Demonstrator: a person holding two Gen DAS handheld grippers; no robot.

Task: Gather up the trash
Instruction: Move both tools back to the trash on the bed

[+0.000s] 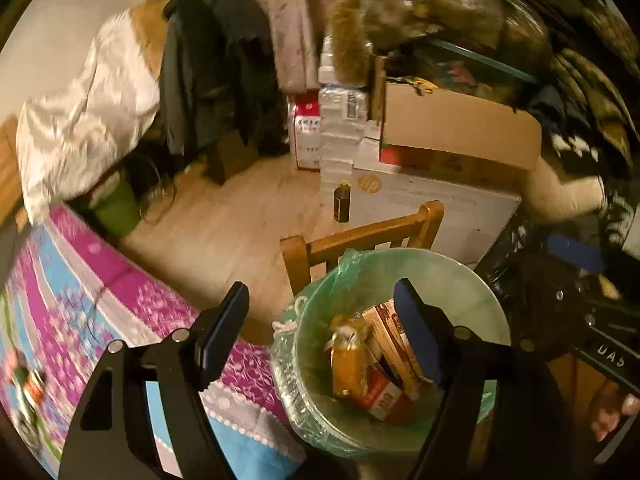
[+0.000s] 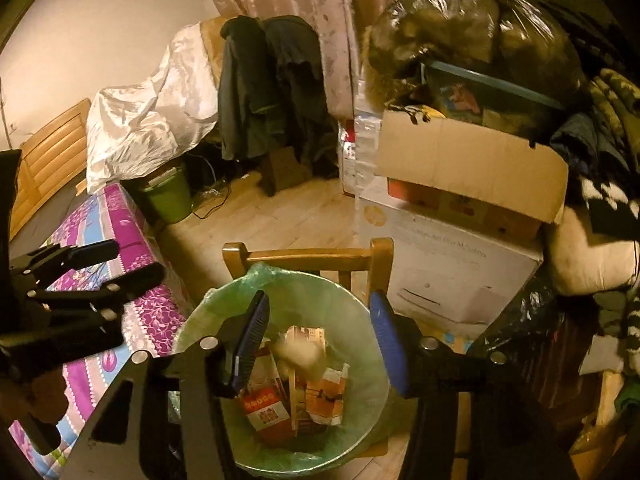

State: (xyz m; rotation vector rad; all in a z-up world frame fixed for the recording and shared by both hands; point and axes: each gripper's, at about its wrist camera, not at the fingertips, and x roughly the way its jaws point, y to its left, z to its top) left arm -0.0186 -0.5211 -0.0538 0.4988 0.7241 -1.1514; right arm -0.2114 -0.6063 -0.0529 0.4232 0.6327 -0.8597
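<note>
A round bin with a green plastic liner [image 1: 460,276] [image 2: 320,292] stands under both grippers. Inside lie a yellow can [image 1: 348,364], a red carton [image 2: 264,412] and an orange-and-white carton [image 2: 328,396]. My left gripper [image 1: 320,320] hangs open over the bin's left rim with nothing pressed between its pads. It also shows at the left edge of the right wrist view [image 2: 120,262]. My right gripper [image 2: 320,336] is open right over the bin. A pale blurred scrap [image 2: 300,350] shows in the gap below its fingers, touching neither pad.
A wooden chair [image 1: 360,236] [image 2: 308,256] stands just behind the bin. A purple floral cloth [image 1: 80,300] [image 2: 132,240] covers the surface to the left. A white box [image 1: 440,208] under a cardboard box [image 2: 472,160] stands on the right. A dark bottle [image 1: 342,200] and a green bucket [image 2: 168,200] are on the floor.
</note>
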